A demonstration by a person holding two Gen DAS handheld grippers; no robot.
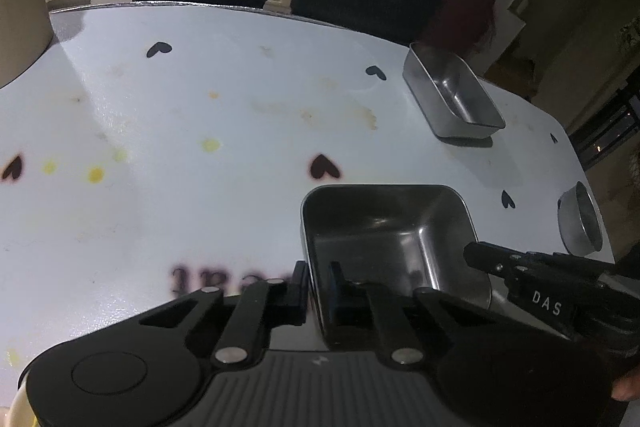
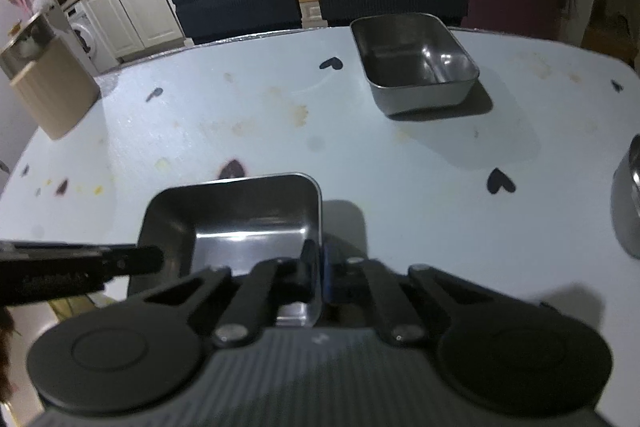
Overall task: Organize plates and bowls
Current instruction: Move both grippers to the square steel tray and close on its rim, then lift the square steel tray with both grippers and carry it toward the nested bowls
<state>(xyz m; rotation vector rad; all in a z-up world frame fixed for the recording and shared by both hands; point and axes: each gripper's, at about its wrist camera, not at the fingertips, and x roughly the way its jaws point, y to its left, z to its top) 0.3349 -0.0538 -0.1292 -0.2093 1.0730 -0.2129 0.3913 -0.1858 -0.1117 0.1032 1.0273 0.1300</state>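
In the left wrist view, the left gripper [image 1: 318,291] pinched the left wall of a square steel tray [image 1: 386,227], one finger outside and one inside the rim. The right gripper [image 1: 480,255] entered from the tray's right side and met its opposite wall. A second steel tray [image 1: 454,99] stood well beyond the held tray on the white table [image 1: 200,115], and a round steel bowl [image 1: 580,223] sat to the right of the held tray, near the table edge. In the right wrist view, the right gripper [image 2: 316,269] was pressed onto the held tray's [image 2: 236,211] right wall; the left gripper [image 2: 148,259] reached its left side. The step in hand was judged to be a two-handed carry. The next move called for a level lift, alignment over the second tray [image 2: 416,63], and nesting.
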